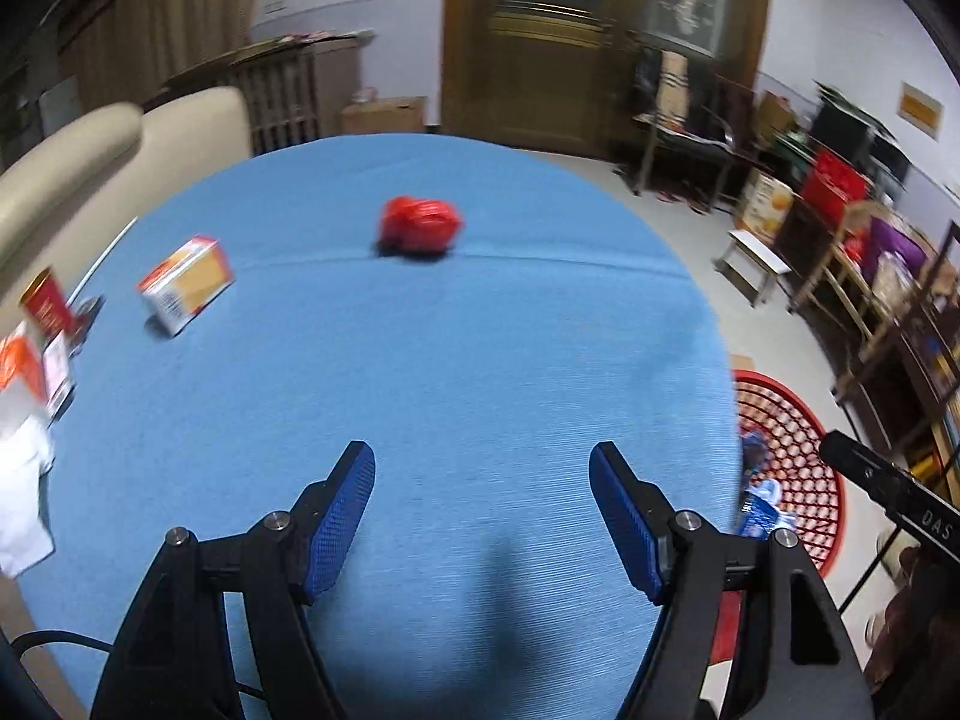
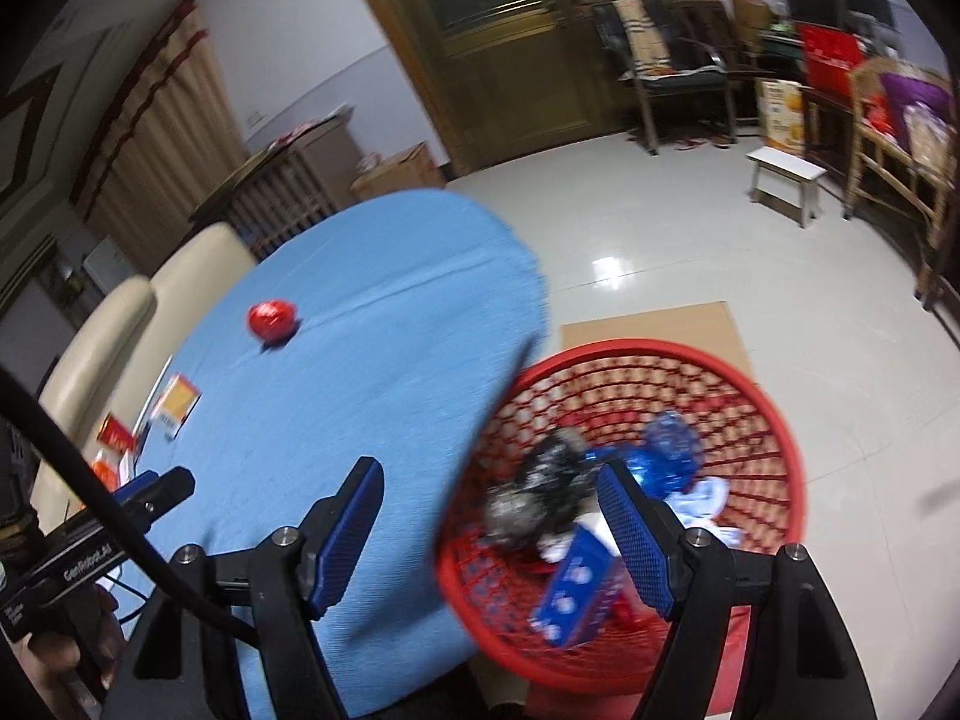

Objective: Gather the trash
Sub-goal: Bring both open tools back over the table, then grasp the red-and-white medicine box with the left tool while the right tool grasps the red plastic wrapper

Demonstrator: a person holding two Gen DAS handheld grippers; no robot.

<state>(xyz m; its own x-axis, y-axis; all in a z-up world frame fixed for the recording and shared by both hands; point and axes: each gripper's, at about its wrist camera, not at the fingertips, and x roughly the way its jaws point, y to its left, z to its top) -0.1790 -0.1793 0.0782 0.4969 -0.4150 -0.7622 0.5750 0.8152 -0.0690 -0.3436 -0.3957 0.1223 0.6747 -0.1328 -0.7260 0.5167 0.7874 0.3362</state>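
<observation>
Left gripper point(image 1: 482, 468): jaws spread wide, nothing btwn the blue pads, hovering over near part of round table w/ blue cloth point(image 1: 480, 360). Right gripper point(image 2: 490, 483): also spread, empty, hanging over the table's right edge and the red mesh basket point(image 2: 774, 420) on the floor just beside the table.

Trash on table, left wrist view:
- red crumpled wad point(image 1: 420, 227), far side near centre, on a crease in the cloth, well apart from both grippers.
- small orange/white carton point(image 1: 185, 283), lying on its side, left of the wad.
- red packet point(image 1: 43, 306) at far left edge, upright-ish, blurred.
- orange/white packs point(image 1: 24, 369) + white crumpled paper point(image 1: 21, 480) at left rim, partly cut off by frame.

Basket contents, right wrist view: blue plastic bottle point(image 2: 672, 450), dark crumpled bag point(image 2: 540, 498), blue box w/ white dots point(image 2: 579, 591), bits of white paper point(image 2: 708, 498). Flat cardboard sheet point(image 2: 648, 330) on floor under/behind basket.

Other: left gripper's tip also seen at lower left of right wrist view; black cable point(image 2: 90, 480) crossing that corner. Cream sofa point(image 1: 90, 168) behind table on the left. Wooden door point(image 1: 540, 42) at back, white stool point(image 2: 786, 171) on tiled floor, cluttered shelves along right wall. Both views motion-blurred, fine print unreadable.
</observation>
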